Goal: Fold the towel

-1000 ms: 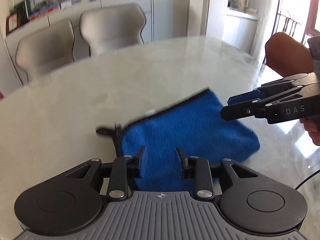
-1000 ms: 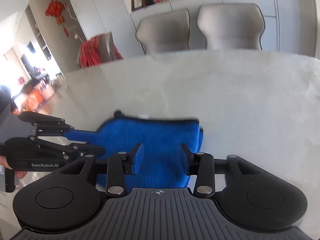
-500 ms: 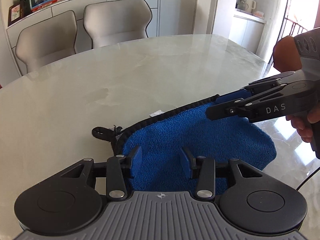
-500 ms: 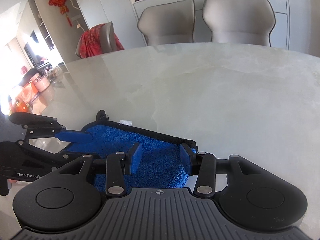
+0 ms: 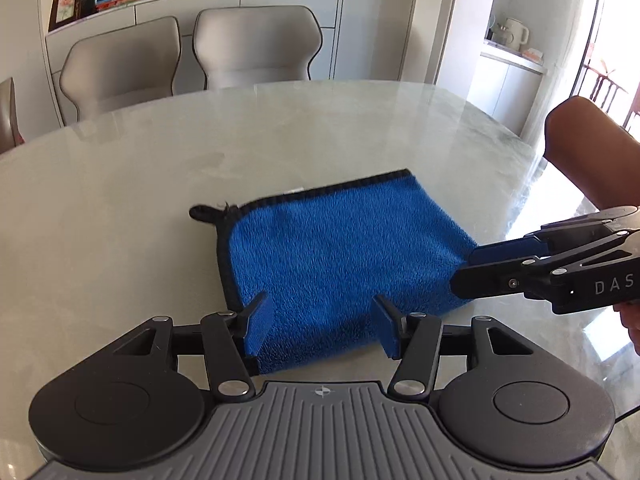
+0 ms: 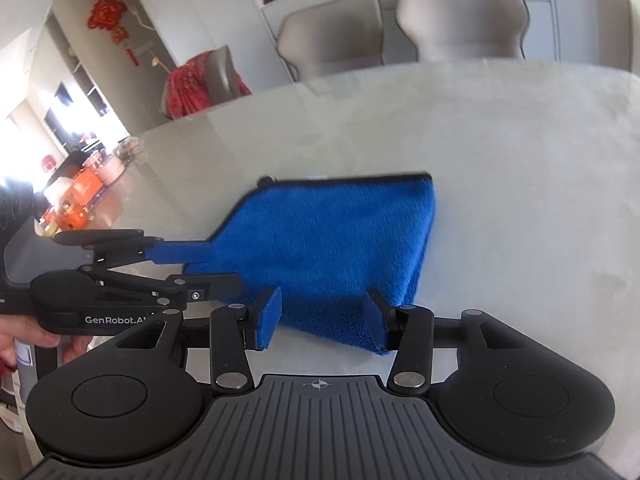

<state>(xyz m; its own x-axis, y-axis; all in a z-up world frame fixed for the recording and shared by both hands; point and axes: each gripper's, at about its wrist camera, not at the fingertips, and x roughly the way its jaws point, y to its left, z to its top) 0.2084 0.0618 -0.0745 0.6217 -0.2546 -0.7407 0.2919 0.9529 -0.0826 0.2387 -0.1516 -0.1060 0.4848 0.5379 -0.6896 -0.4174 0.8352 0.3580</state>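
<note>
A blue towel (image 5: 340,248) with black edging lies folded and flat on the pale marble table (image 5: 160,180), its hanging loop (image 5: 202,213) at the far left corner. My left gripper (image 5: 322,322) hovers over the towel's near edge; its jaws are opening, with the cloth lying flat under the gap and not pinched. From the right wrist view, the towel (image 6: 332,232) has its near corner between the spread pads of my right gripper (image 6: 322,318), also unpinched. Each gripper shows in the other's view: the right gripper (image 5: 466,270) at the towel's right edge, the left gripper (image 6: 220,266) at its left edge.
Two beige chairs (image 5: 120,64) (image 5: 256,44) stand behind the table's far rim, with a brown chair (image 5: 588,160) at the right. A chair draped in red cloth (image 6: 196,84) stands at the left. The person's hands (image 6: 24,332) hold the gripper handles.
The towel, lifted and blurred a second ago, now lies flat and folded. Both grippers have drawn back toward its near edge. The left jaws have spread wider.
</note>
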